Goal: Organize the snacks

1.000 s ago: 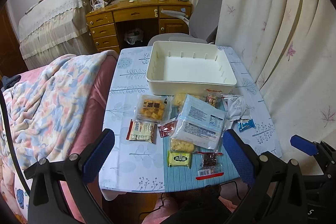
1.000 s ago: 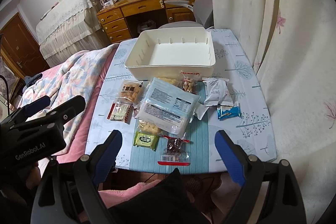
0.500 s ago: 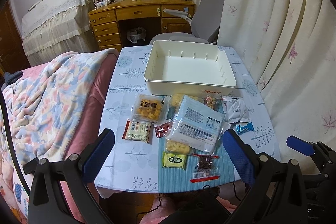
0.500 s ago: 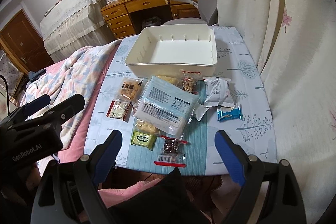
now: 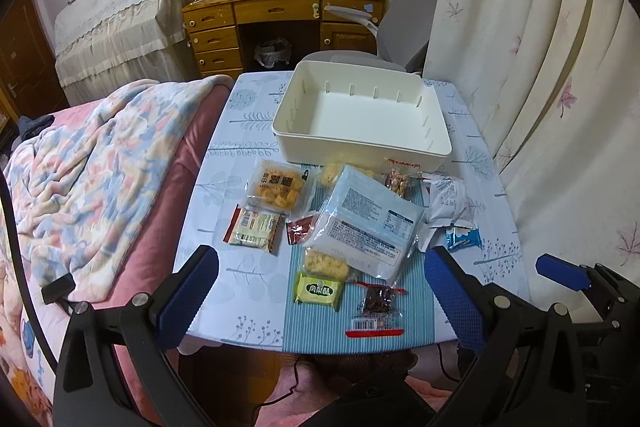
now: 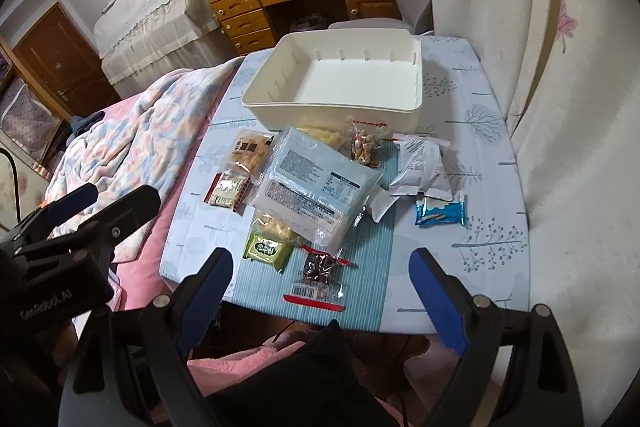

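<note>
Both the left gripper (image 5: 320, 279) and right gripper (image 6: 320, 279) are hovering off the table's (image 5: 256, 323) near edge, jaws spread wide, gripping nothing. Snack packets (image 5: 362, 223) are lying mid-table, the white bin (image 5: 362, 151) sitting toward the far edge.

Sealed snack packets (image 5: 362, 225) lie before white bin (image 5: 362, 150).

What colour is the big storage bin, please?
Cream white storage bin, clearest in the left wrist view.

Matt white plastic bin (image 5: 362, 147); glossy plastic snack wrappers (image 5: 366, 223); smooth printed tablecloth (image 5: 240, 131); varnished wooden desk (image 5: 280, 15).
</note>
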The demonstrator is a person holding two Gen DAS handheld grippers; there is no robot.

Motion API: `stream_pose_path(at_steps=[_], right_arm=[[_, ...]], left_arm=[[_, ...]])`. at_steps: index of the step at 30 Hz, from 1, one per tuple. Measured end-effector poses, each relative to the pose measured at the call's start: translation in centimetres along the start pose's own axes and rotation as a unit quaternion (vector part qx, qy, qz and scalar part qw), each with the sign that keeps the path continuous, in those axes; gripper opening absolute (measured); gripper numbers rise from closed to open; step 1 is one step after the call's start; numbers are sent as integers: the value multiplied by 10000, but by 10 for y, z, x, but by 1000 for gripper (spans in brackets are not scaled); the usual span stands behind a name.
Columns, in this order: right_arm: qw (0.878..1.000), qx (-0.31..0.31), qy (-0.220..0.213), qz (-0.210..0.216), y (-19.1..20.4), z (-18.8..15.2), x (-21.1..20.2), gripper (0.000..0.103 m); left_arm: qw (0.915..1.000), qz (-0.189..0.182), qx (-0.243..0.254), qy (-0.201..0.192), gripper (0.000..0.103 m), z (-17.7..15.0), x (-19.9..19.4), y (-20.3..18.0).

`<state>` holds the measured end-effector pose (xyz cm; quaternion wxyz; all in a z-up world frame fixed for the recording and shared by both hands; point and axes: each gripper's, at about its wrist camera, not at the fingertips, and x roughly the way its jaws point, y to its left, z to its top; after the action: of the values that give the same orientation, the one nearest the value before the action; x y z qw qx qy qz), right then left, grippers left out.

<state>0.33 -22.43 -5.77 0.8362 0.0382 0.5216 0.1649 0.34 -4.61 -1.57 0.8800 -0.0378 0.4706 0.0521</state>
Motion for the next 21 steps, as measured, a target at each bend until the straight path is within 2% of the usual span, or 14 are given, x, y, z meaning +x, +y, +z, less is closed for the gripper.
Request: stream_pose_path(at_steps=[6,11,21], right_arm=[[9998,-26,183,100,1,0,11,91],[9995,133,264,117,5,0,21,91],[9914,1184,555,-102,20,-1,48,90]], left_arm=[[9999,57,-106,57,103,-3,3,5],[9996,-109,-222,139,103,-1,12,23],[9933,-1051,-129,458,103,21,46,81]])
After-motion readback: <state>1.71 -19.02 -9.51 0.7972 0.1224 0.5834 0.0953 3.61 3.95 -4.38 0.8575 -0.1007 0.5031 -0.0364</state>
